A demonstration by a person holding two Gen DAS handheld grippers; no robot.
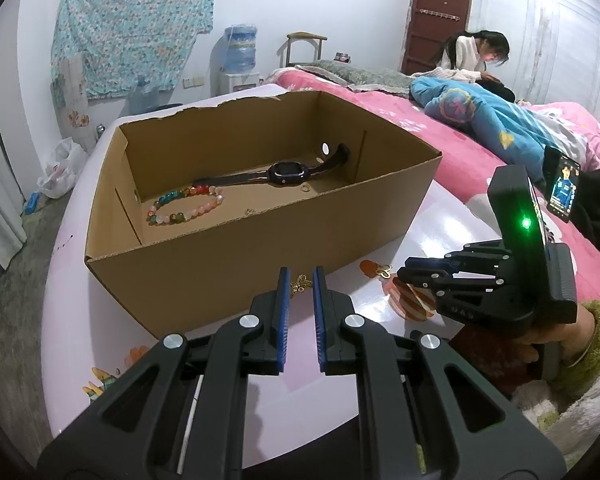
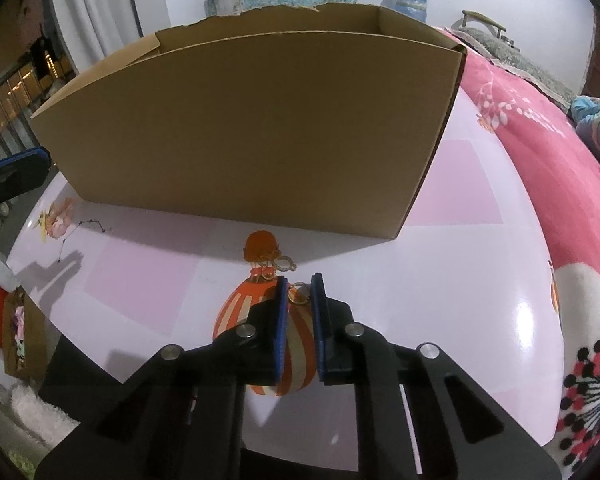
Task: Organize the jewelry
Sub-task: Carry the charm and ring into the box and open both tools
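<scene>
Box (image 1: 228, 268) on tabletop (image 1: 452, 216) holds bracelet (image 1: 188, 205), watch (image 1: 290, 171), ring (image 1: 305, 188). Right tongs (image 2: 299, 294) clenched on gold earring (image 2: 298, 295) at tabletop level. Left tongs (image 1: 301, 280) nearly closed, empty, above second earring (image 1: 300, 285). Remaining: both earrings into box.

The cardboard box (image 1: 236, 208) stands open-topped on the tabletop (image 1: 440, 216); entry is from above only, its near wall blocking level approach. Inside, a watch (image 1: 288, 172) and bead bracelet (image 1: 188, 208) occupy the far and left floor; the near right floor is bare. Bare tabletop lies right of the box. The bed (image 1: 440, 136) borders the tabletop's right and far side.
</scene>
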